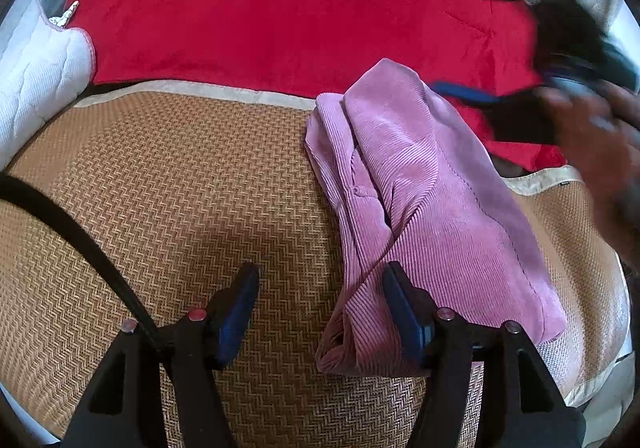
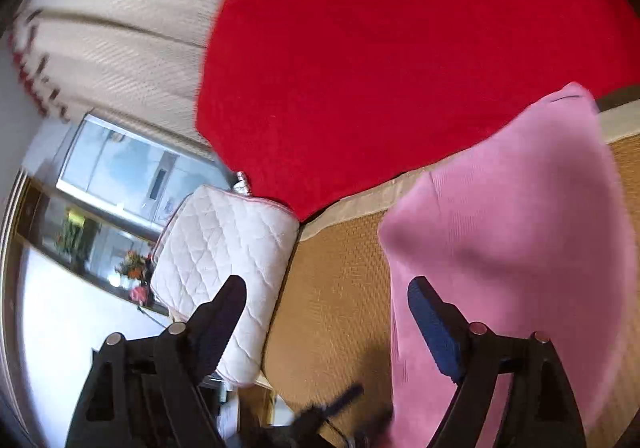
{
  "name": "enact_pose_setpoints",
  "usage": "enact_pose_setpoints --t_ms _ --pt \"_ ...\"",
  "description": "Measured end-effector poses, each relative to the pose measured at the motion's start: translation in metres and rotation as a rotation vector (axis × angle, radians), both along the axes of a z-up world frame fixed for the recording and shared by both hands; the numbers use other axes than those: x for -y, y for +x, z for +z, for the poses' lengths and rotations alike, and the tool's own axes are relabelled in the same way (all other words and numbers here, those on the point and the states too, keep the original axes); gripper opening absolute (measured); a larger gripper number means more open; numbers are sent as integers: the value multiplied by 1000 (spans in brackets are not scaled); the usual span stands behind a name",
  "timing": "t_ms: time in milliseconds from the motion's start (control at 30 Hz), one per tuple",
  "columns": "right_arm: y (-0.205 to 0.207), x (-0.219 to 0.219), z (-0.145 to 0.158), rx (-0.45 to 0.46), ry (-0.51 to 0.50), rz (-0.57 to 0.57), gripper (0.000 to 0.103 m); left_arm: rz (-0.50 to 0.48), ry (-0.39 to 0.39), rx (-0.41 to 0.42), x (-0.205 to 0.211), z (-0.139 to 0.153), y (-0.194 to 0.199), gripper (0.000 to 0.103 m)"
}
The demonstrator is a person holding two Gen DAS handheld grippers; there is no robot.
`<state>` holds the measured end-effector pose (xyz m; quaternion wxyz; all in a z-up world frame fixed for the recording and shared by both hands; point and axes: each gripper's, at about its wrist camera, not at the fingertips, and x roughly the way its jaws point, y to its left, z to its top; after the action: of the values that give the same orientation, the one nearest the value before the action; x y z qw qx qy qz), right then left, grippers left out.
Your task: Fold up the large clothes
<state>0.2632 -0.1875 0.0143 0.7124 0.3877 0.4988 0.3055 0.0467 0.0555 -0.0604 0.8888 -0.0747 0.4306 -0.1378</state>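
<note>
A pink corduroy garment [image 1: 420,176] lies folded in a long bundle on a woven mat [image 1: 160,188]. My left gripper [image 1: 320,308] stands open low over the mat. The bundle's near left corner reaches in between its fingers, and the right finger [image 1: 404,312] sits over the cloth without pinching it. My right gripper [image 1: 500,60] is a dark blur at the garment's far right end, with a person's hand [image 1: 592,152] behind it. In the right wrist view the right gripper [image 2: 328,312] is open, with only mat between its fingers, and the pink garment [image 2: 512,228] is just to the right.
A red blanket [image 1: 280,8] covers the bed beyond the mat. A white quilted pillow [image 1: 36,64] lies at the left edge, the same pillow [image 2: 224,248] showing in the right wrist view. A black strap [image 1: 80,236] crosses the left. A window and flowers [image 2: 132,268] are beyond the bed.
</note>
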Motion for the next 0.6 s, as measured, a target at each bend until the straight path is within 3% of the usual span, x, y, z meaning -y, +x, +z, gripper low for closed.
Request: enact_pose_setpoints --t_ms 133,333,500,600 --pt "32 -20 -71 -216 -43 5 85 9 7 -4 -1 -1 0 68" --pt "-12 -17 -21 -46 -117 43 85 29 4 -19 -4 0 8 70" --pt "-103 17 13 90 -177 13 85 47 14 1 -7 20 -10 70" --pt "-167 39 24 176 -286 -61 88 51 29 15 -7 33 -28 73"
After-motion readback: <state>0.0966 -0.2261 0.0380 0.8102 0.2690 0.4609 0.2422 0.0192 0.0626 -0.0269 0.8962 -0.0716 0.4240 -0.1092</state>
